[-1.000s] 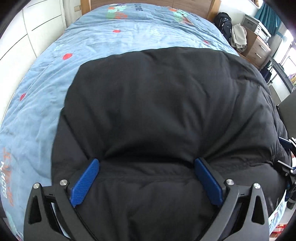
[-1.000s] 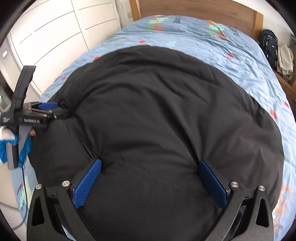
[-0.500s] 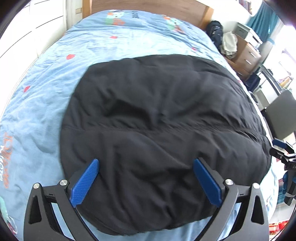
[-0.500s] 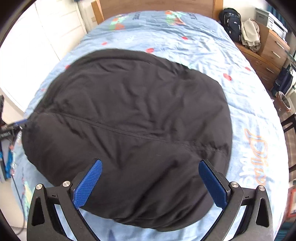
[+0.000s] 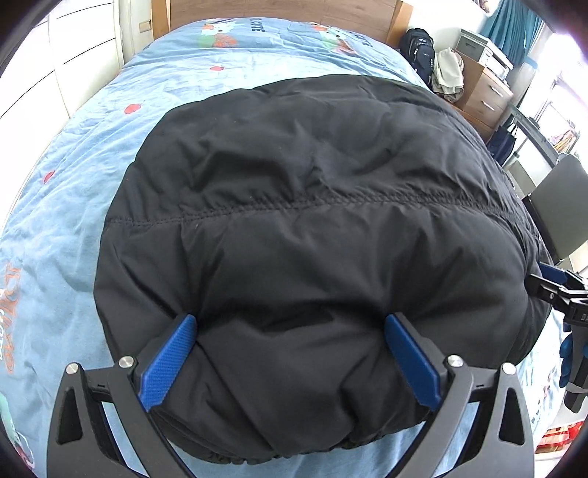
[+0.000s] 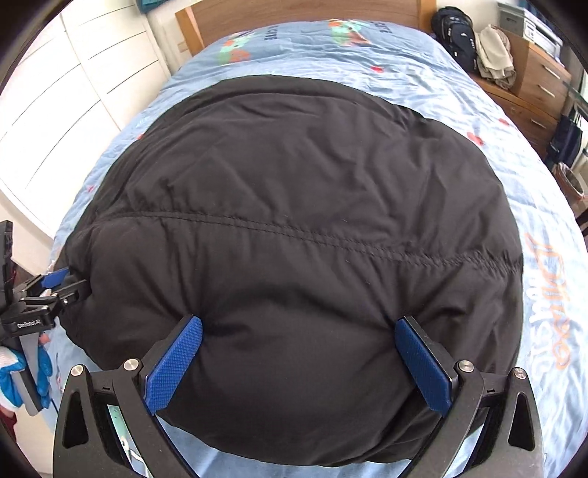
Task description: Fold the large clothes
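A big black puffy jacket (image 5: 312,228) — soft, padded, wrinkly cloth with one stitched seam running side to side — lies on the light blue bedsheet (image 5: 62,220) of the bed, its long way stretching toward the wooden headboard (image 5: 279,9). The left gripper (image 5: 290,353) is spread wide, blue bumpy pads (image 5: 167,364) pressed into the jacket's near edge. The right gripper (image 6: 299,360) is wide too, touching the same edge.

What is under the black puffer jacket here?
The black puffer jacket lies on the blue printed bedspread, which shows around its edges. Whatever lies beneath its middle is covered. Both grippers straddle its near edge, jaws wide.
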A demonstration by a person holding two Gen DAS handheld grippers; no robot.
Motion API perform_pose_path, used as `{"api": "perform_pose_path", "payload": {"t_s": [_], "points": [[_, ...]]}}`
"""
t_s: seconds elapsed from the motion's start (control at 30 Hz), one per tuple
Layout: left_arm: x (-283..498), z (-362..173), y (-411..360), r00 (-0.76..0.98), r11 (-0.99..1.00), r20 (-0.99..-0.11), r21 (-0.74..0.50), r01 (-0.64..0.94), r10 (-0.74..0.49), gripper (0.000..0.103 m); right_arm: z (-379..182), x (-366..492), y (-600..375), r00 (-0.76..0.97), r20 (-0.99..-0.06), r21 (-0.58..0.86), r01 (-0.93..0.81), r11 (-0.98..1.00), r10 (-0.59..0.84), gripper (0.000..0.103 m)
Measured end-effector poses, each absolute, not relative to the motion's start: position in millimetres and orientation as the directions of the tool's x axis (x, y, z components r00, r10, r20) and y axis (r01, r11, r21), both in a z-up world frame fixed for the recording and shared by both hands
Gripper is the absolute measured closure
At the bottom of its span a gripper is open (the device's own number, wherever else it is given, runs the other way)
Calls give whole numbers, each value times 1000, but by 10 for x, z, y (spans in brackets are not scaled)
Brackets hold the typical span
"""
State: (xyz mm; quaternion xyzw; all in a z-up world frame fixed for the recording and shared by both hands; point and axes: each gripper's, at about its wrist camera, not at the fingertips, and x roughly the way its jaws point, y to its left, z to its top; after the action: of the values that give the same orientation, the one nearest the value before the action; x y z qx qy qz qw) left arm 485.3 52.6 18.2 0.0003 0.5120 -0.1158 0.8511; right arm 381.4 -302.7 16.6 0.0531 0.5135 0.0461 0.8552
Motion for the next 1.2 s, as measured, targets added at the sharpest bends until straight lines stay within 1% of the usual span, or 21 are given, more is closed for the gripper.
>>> {"api": "perform_pose_path", "payload": {"t_s": [0.3,0.57,0.93,1.07,1.2], "points": [[4644,297,578,465,974,-865,-110,196,-191,0,242,3650,-3280,453,-891,62,84,995,18,1],[4593,427,512,476,976,-860,-101,194,-184,0,453,3573,-3133,503,-863,96,64,993,51,1],[4664,516,260,505,977,-841,-118,178,-194,0,437,3716,-2885,516,-850,135,24,991,103,1],[4754,469,162,516,977,-834,-119,176,-194,0,400,3784,-2940,511,-853,138,19,990,109,1],[4826,292,92,507,978,-842,-100,184,-182,0,242,3926,-2994,479,-871,130,7,991,111,1]]}}
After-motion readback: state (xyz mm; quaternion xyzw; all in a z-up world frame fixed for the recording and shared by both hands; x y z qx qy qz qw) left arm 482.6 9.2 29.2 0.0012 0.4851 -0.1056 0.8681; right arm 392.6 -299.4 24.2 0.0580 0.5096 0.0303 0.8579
